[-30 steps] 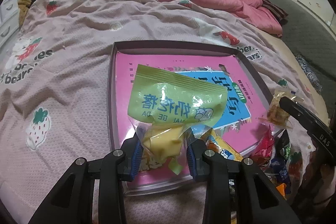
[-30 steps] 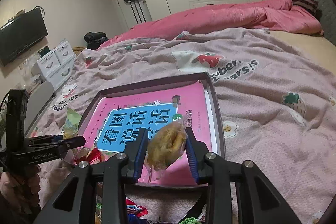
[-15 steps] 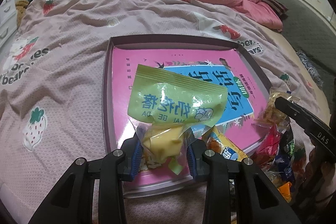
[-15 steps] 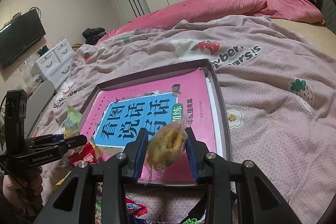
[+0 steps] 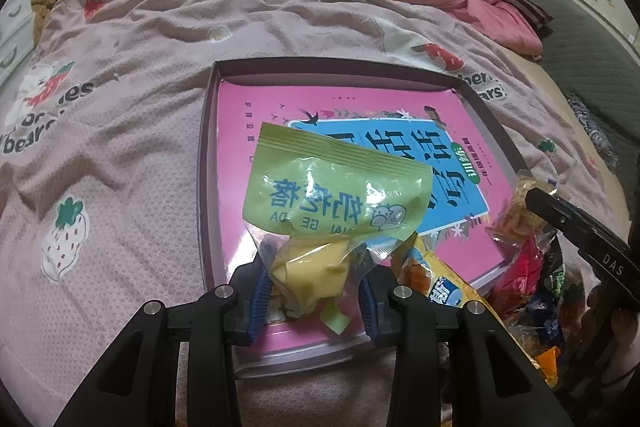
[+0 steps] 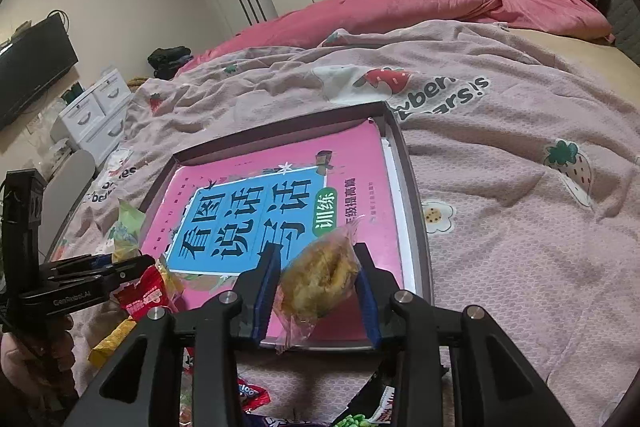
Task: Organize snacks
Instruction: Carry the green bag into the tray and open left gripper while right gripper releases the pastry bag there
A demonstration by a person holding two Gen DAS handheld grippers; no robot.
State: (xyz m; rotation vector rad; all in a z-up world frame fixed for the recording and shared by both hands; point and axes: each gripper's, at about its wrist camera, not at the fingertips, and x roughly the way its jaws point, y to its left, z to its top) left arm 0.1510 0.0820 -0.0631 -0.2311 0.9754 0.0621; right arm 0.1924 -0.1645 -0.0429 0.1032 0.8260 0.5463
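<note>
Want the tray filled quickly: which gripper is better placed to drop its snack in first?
Left, probably: the left gripper, jaws opening, holds its green packet over the tray.

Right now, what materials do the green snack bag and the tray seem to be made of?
The green snack bag: thin plastic film, glossy; it shows glare, creases, and a clear lower part with yellow pieces visible inside. The tray: probably stiff cardboard or plastic, matte dark purple; its thin straight walls show no shine, so I cannot tell which.
</note>
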